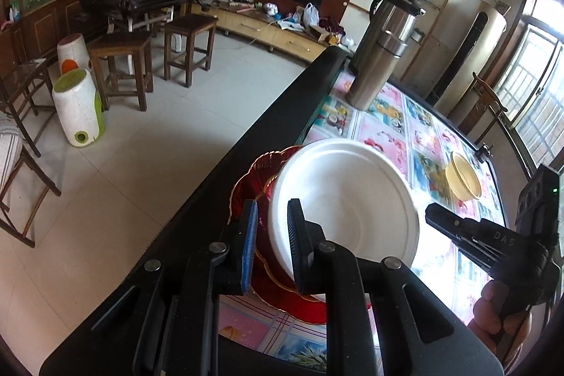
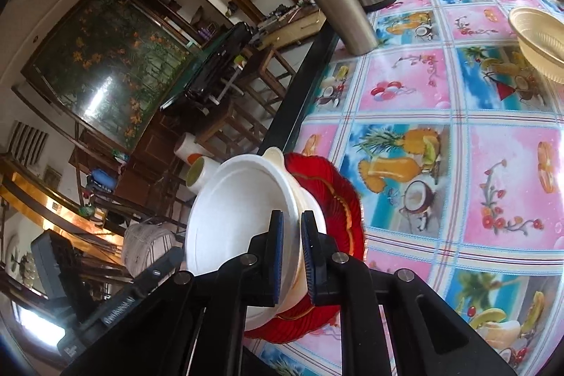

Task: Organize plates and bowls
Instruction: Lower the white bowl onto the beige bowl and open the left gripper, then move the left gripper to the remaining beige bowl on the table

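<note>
Right wrist view, lower centre: my right gripper [image 2: 292, 256] pinches white foam bowl [image 2: 232, 217] rim over red scalloped plate [image 2: 335, 199]. Left gripper [image 1: 271, 245] straddles rim, grip unclear. Light, crushable; hold rim gently.

Open patterned cloth is seen across the middle of the bench [image 2: 440, 115]. The far edge is blocked by two tall steel flasks [image 2: 338, 6], the right side by a ribbed cream plastic bowl [image 2: 539, 41].
</note>
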Available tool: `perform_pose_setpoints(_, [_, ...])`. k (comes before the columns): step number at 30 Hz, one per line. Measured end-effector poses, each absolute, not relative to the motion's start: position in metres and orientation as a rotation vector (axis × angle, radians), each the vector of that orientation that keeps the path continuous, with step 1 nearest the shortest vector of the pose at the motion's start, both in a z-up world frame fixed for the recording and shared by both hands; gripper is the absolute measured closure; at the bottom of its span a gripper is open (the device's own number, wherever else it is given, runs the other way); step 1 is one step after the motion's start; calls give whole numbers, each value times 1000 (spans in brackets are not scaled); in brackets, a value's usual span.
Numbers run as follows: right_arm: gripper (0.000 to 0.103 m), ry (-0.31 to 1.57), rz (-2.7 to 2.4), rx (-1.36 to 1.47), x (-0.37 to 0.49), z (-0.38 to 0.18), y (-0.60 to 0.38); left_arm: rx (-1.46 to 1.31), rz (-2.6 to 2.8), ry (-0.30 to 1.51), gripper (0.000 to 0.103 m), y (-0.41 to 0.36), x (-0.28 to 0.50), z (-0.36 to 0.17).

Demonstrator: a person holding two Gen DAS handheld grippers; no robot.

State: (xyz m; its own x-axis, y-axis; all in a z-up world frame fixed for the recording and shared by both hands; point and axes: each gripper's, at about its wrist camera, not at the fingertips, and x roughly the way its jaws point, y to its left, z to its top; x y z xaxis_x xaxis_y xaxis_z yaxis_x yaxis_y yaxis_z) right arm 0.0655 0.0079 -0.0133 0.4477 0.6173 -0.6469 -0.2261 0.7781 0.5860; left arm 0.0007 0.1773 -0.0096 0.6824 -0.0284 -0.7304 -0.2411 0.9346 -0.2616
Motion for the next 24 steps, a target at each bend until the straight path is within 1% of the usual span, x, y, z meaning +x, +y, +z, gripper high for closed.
perform_pose_setpoints(6, [89, 967, 507, 518, 68, -20, -28, -280, 41, 829, 88, 138, 2, -7])
perform_pose_setpoints(10, [89, 956, 455, 561, 69, -26, -65, -192, -49, 862, 88, 88, 6, -11])
perform_pose_setpoints(15, [89, 944, 365, 621, 66, -40, -122, -74, -180, 943, 88, 9, 18, -33])
perform_pose_setpoints(21, [88, 933, 255, 696, 51, -60, -195, 53, -327, 1093, 88, -88, 39, -74])
perform_pose_setpoints(24, [88, 927, 203, 727, 43, -68, -229, 68, -375, 1144, 88, -122, 52, -85])
